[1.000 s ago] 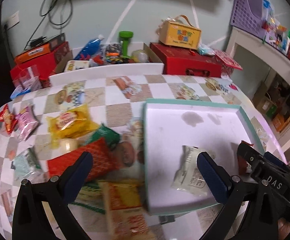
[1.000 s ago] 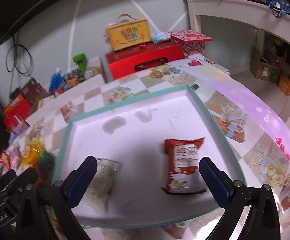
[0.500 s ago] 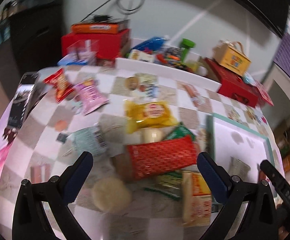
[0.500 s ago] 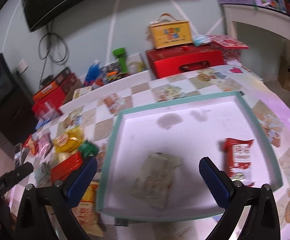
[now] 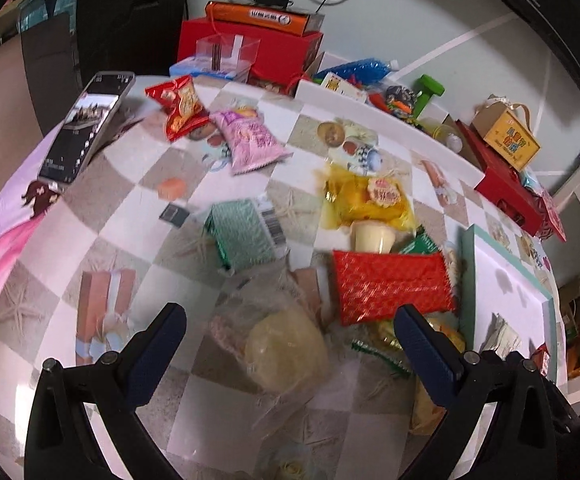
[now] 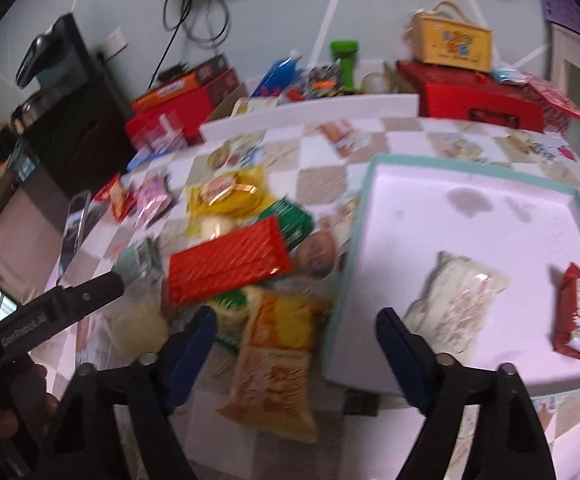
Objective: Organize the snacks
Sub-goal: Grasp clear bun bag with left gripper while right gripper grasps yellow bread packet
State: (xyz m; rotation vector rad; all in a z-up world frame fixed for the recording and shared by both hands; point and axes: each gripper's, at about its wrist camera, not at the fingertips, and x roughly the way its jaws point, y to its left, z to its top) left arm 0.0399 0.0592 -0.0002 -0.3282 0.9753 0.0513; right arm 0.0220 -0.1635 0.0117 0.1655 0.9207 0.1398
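Both grippers have swung from the tray to the snack pile; right gripper, fingers narrowing, empty, frames the orange packet; left gripper gapes empty.

orange snack bag blurred, print unreadable

My blue-padded black left gripper, beige-and-white checked tablecloth, red diamond-patterned packet, yellow snack bag, pink packet far left, teal-rimmed white tray right
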